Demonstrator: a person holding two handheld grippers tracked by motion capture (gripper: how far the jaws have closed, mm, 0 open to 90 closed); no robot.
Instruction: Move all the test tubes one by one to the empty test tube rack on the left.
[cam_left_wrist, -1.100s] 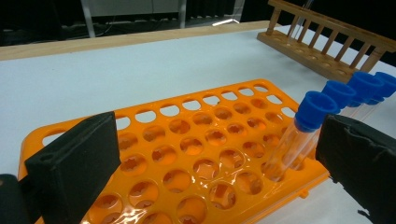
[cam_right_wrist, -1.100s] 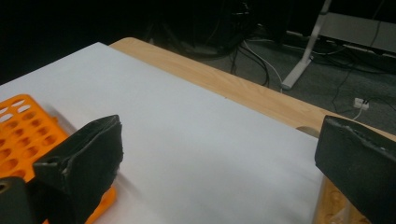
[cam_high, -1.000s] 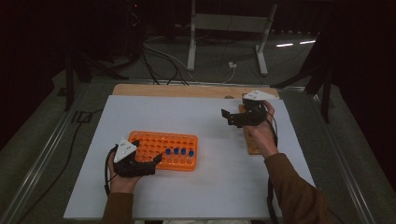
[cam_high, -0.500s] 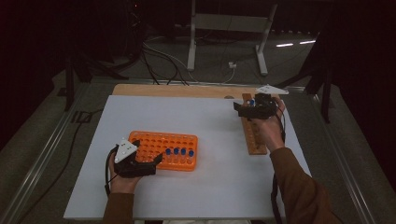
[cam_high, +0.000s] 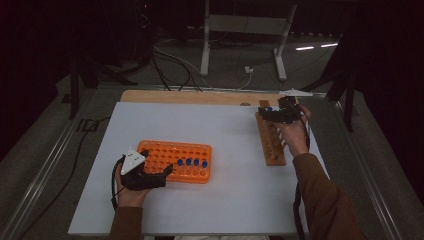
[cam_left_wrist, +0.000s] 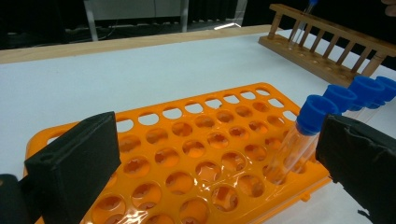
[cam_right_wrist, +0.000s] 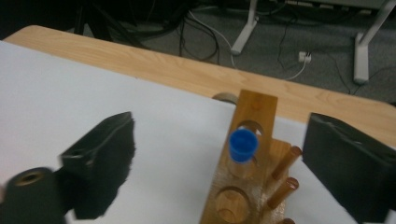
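- I am keeping the left gripper (cam_high: 159, 176) at the near left end of the orange plastic tube rack (cam_high: 176, 161); its fingers (cam_left_wrist: 74, 165) are standing apart, pressing on nothing.
- Four clear tubes with blue caps (cam_high: 191, 162) are standing in this rack, toward its right end.
- My right gripper (cam_high: 267, 114) is hanging over the far end of the brown wooden tube rack (cam_high: 270, 140) on the white desk (cam_high: 225, 150).
- Its fingers (cam_right_wrist: 100, 161) have just been closing a little, but they are still apart.
- One blue-capped clear tube (cam_right_wrist: 243, 145) is sitting in the wooden rack between them, untouched.
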